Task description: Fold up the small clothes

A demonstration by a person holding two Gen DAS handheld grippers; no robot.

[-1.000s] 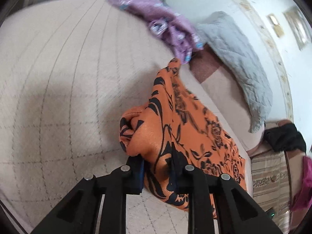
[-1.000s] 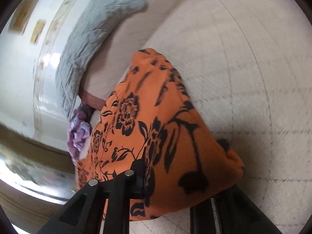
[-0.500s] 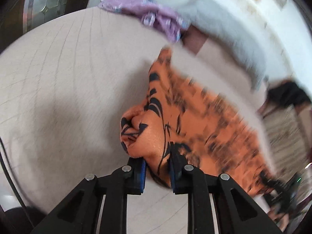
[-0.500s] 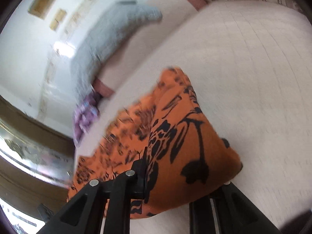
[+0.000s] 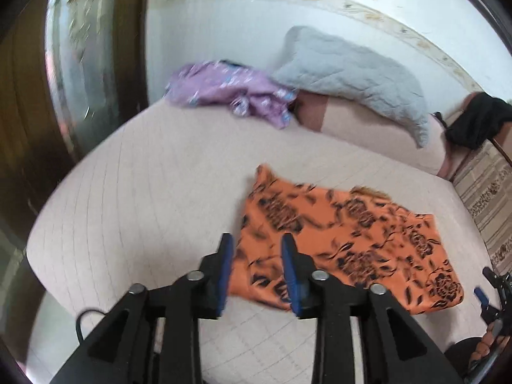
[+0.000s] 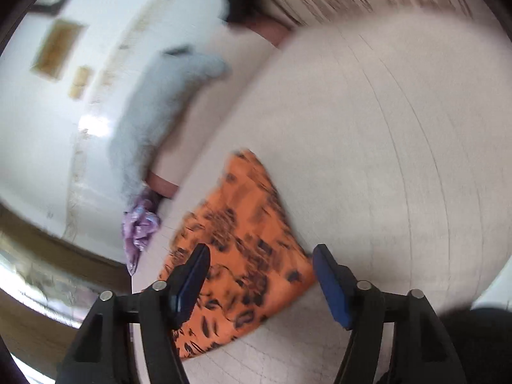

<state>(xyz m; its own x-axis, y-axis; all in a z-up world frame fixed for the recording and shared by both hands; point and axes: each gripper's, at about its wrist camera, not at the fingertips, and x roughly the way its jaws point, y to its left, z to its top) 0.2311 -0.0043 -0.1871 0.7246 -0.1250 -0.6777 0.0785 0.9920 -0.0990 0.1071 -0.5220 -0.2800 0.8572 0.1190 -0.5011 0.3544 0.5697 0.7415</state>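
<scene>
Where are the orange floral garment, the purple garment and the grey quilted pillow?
orange floral garment [image 5: 345,243], left wrist view, middle of the cloth.
purple garment [image 5: 230,91], left wrist view, centre of the heap.
grey quilted pillow [image 5: 352,76], left wrist view, its broad face.

Beige quilted bed [image 5: 153,192], white wall [image 5: 224,25]

Bright even daylight, soft shadows, fisheye bending with black corners, right wrist view smeared by motion blur, white glare patch on glossy white wall [image 6: 94,126] at nine o'clock

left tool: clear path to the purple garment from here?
Probably yes. Between the left tool and the purple garment lies only bare bedcover; the orange cloth sits off to the side.
</scene>
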